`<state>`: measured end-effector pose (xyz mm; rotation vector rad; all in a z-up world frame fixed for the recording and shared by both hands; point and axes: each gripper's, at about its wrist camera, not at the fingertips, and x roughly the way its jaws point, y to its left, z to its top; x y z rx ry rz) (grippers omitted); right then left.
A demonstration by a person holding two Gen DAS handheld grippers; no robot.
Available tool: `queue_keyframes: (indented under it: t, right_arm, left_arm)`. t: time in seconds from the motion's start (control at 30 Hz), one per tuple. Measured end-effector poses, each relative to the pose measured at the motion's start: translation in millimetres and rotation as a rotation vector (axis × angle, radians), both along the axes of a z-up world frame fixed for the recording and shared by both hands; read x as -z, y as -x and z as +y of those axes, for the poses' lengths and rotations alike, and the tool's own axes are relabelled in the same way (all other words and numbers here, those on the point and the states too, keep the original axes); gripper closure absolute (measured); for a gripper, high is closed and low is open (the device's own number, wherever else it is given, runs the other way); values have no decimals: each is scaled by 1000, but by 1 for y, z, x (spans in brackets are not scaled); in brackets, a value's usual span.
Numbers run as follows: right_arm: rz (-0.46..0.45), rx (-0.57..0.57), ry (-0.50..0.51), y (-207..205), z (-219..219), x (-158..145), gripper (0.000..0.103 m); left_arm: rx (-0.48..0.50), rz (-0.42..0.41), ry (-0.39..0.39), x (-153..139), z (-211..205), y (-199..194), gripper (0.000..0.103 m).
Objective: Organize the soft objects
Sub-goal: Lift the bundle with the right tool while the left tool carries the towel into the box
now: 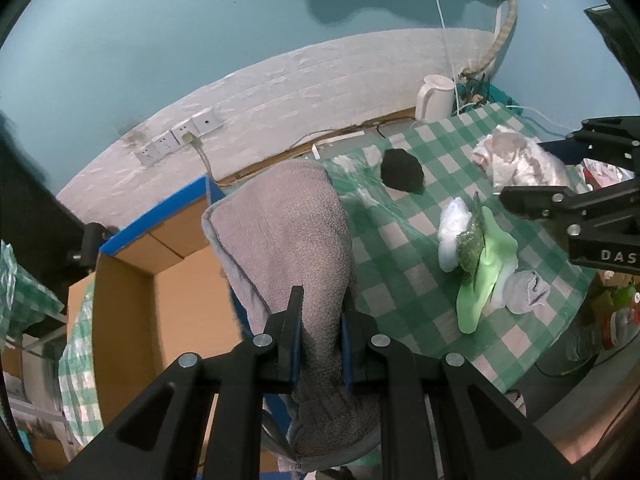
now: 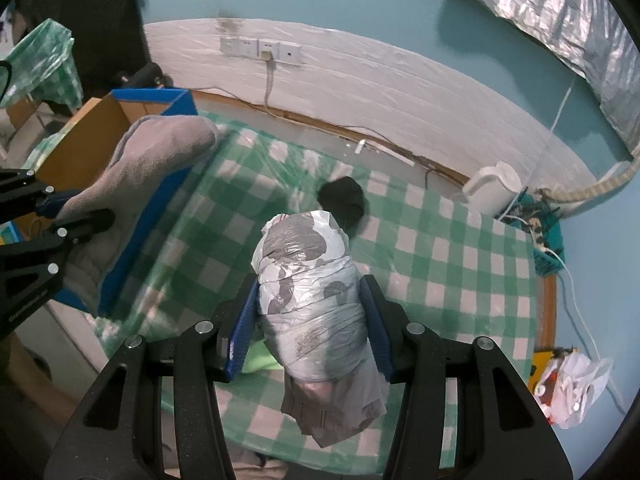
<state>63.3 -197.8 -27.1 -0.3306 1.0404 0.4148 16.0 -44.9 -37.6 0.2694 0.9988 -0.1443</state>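
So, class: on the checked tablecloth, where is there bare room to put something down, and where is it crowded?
Free: the checked cloth between the black bundle, the white kettle and the plastic-wrapped bundle in the right tool. Crowded: the near edge, where the green sock, white wad and grey sock lie bunched.

Bare checked tablecloth [image 2: 460, 264] at center right of the right wrist view gives passage; a black cloth lump [image 2: 343, 196] and white kettle [image 2: 494, 190] block the top.

grey towel [image 1: 288, 240]: clamped, over box | wrapped bundle [image 2: 308, 292]: clamped above table
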Motion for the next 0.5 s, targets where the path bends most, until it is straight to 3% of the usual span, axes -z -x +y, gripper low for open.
queue_keyframes:
  t: [0.5]
  right_arm:
    - [-22,-98,-25,-2,74,-24,53]
  left_arm:
    - [-59,-56,39,-24,48,12,87]
